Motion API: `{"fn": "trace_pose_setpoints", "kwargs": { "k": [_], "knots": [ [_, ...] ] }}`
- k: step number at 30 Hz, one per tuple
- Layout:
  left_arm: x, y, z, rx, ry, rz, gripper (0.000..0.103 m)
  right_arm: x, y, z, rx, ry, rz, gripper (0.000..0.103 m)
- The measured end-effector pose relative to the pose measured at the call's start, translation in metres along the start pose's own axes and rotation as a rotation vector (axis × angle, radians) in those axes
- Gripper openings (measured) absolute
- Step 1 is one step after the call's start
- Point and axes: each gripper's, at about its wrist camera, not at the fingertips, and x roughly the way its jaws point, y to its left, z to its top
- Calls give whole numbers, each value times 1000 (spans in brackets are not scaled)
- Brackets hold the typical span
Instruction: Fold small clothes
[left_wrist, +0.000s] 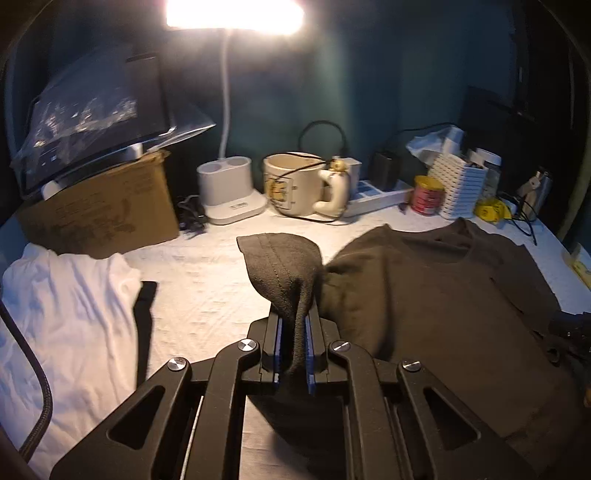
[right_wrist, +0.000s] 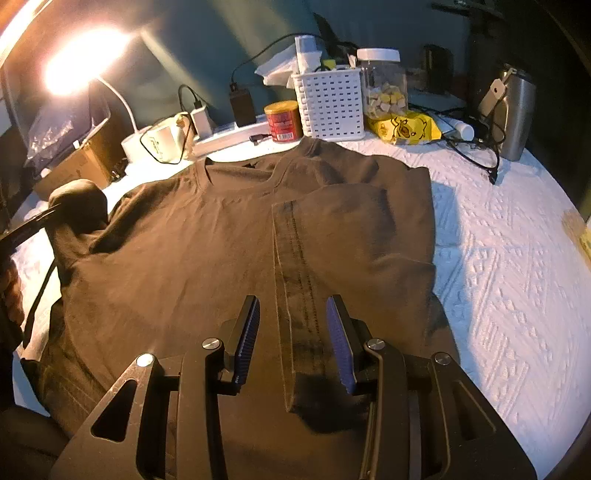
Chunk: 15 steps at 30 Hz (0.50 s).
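A dark brown T-shirt (right_wrist: 166, 258) lies spread flat on the white textured table cover (right_wrist: 509, 280), neck toward the back. Its right sleeve (right_wrist: 354, 221) is folded in over the chest. The hem strip (right_wrist: 295, 280) of that sleeve runs between the fingers of my right gripper (right_wrist: 292, 301), which hovers open just above the cloth. My left gripper (left_wrist: 295, 332) is shut on the shirt's left sleeve (left_wrist: 284, 266) and holds it bunched and raised off the table. In the right wrist view, that lifted sleeve (right_wrist: 79, 199) shows at the far left.
A white garment (left_wrist: 66, 314) lies at the left beside a cardboard box (left_wrist: 103, 214). Along the back stand a lamp base (left_wrist: 229, 192), a mug (left_wrist: 295, 188), a red can (right_wrist: 282, 122), a white basket (right_wrist: 330, 103), a jar (right_wrist: 384, 85) and a steel tumbler (right_wrist: 515, 114), with loose cables (right_wrist: 476, 155).
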Motion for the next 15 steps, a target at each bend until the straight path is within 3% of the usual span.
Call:
{"fn": "trace_pose_setpoints", "kwargs": {
  "k": [7, 15],
  "knots": [
    [9, -51, 4, 83, 29, -82, 8, -11, -17, -6, 25, -26, 2, 40],
    [49, -101, -11, 140, 170, -167, 9, -25, -31, -12, 54, -61, -2, 40]
  ]
}}
